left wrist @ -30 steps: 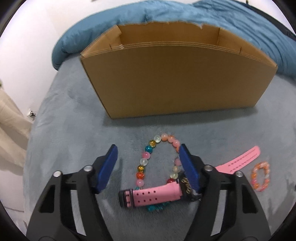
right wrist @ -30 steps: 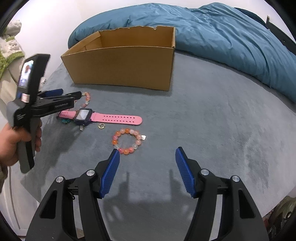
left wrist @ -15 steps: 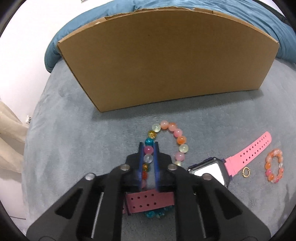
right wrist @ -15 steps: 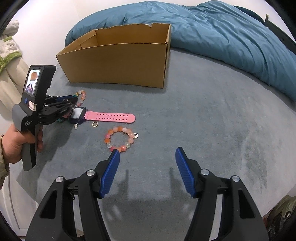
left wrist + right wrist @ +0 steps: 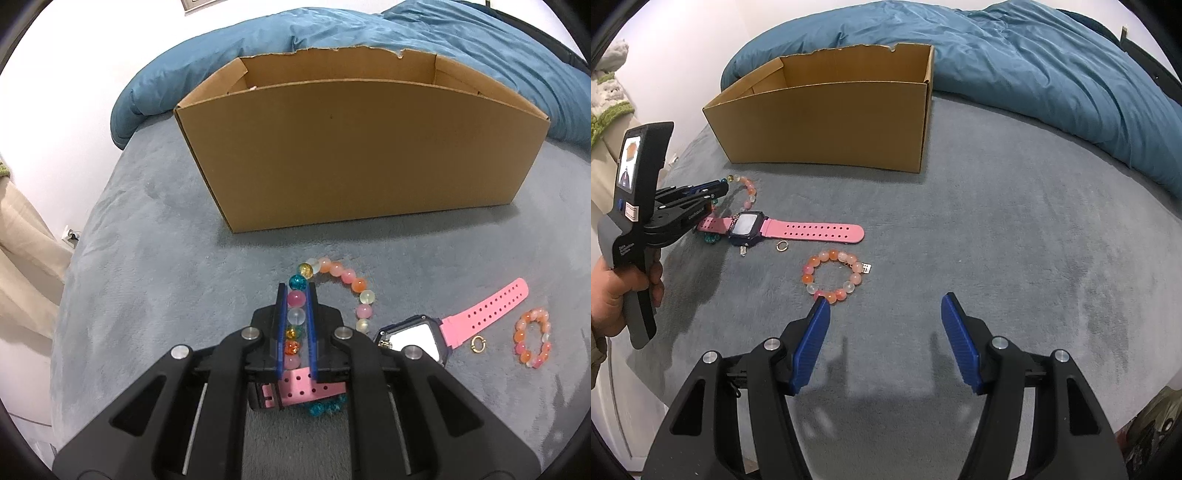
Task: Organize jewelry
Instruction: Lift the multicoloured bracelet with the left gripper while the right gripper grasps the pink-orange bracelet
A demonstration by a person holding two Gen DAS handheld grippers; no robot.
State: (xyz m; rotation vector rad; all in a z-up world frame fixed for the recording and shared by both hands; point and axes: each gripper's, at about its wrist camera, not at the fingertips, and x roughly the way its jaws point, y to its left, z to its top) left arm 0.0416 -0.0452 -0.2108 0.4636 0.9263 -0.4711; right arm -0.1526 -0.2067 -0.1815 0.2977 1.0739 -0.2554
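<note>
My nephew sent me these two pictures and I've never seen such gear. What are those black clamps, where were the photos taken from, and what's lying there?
A person holds a hand-squeezed clamp in each hand, each with a camera looking along its blue fingers. One picture looks out from the left gripper, the other from the right gripper. On the grey blanket lie a cardboard box, a pink watch, a small gold ring and an orange bead bracelet. The left gripper is shut on a multicoloured bead bracelet. The right gripper is open and holds nothing.
</note>
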